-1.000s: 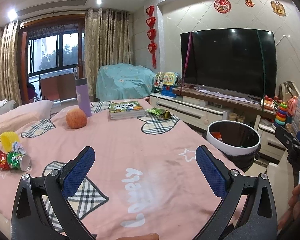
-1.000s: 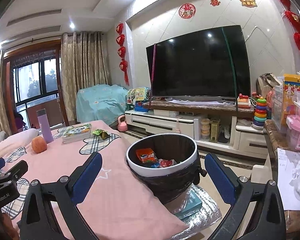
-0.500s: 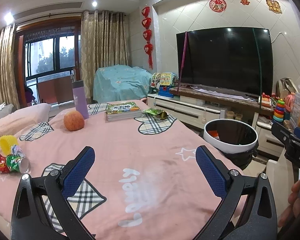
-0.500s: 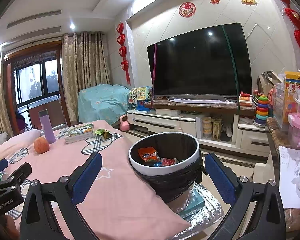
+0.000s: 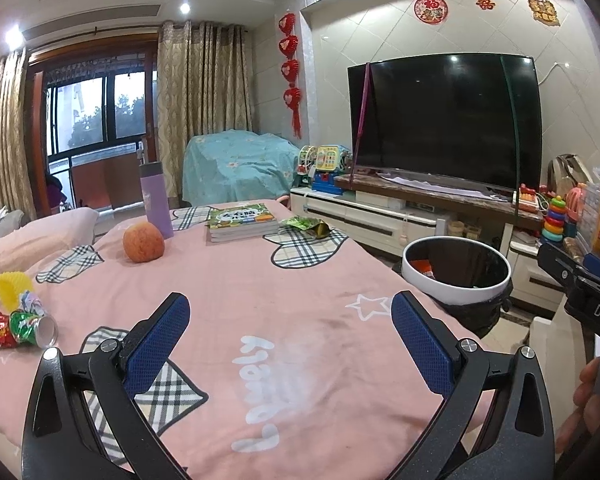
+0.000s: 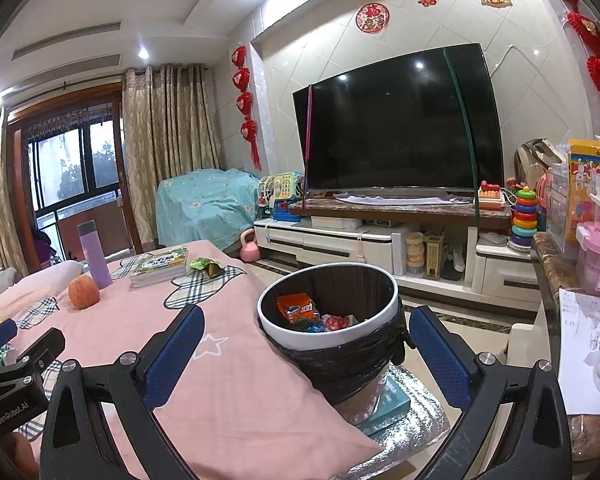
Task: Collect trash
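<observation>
Both claws stand wide apart and hold nothing. The left gripper (image 5: 290,336) hovers over the pink cover (image 5: 260,300); the right gripper (image 6: 306,346) frames the trash bin (image 6: 328,320) at lower centre of its view. The remaining trash, a crushed can (image 5: 32,324) with candy wrappers, lies at the far left edge of the left view, well left of the claw, its long axis roughly crosswise with the open end facing right. The left gripper is judged nearer. A green wrapper (image 5: 308,226) lies beside the books (image 5: 240,222) at mid-frame. Only the right view shows the bin's contents; the can cluster is barely visible there.
</observation>
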